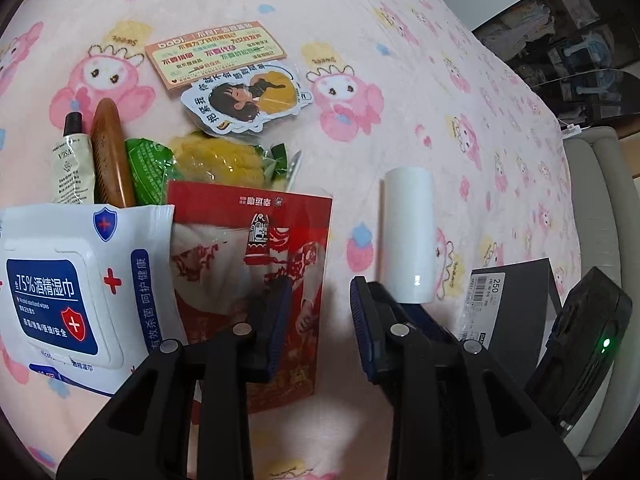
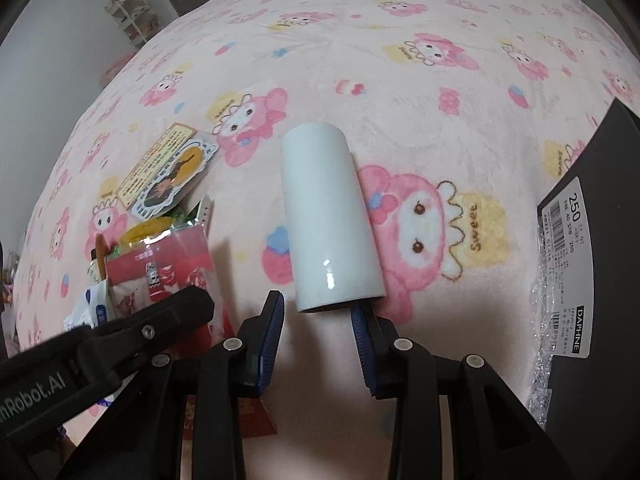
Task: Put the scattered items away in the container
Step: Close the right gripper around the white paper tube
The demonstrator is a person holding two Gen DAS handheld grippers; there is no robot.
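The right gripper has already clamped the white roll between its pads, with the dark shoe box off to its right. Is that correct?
Not quite. The right gripper is open and empty; the white roll lies on the blanket just beyond its fingertips, unclamped, as the right wrist view shows. The dark shoe box is indeed to its right.

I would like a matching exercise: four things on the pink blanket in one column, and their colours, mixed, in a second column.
Things:
1. paper roll
2. snack pouch
3. shoe box
4. comb

Colours:
A. brown
B. dark grey
C. white
D. red

Pairs: 1-C, 2-D, 3-B, 4-A
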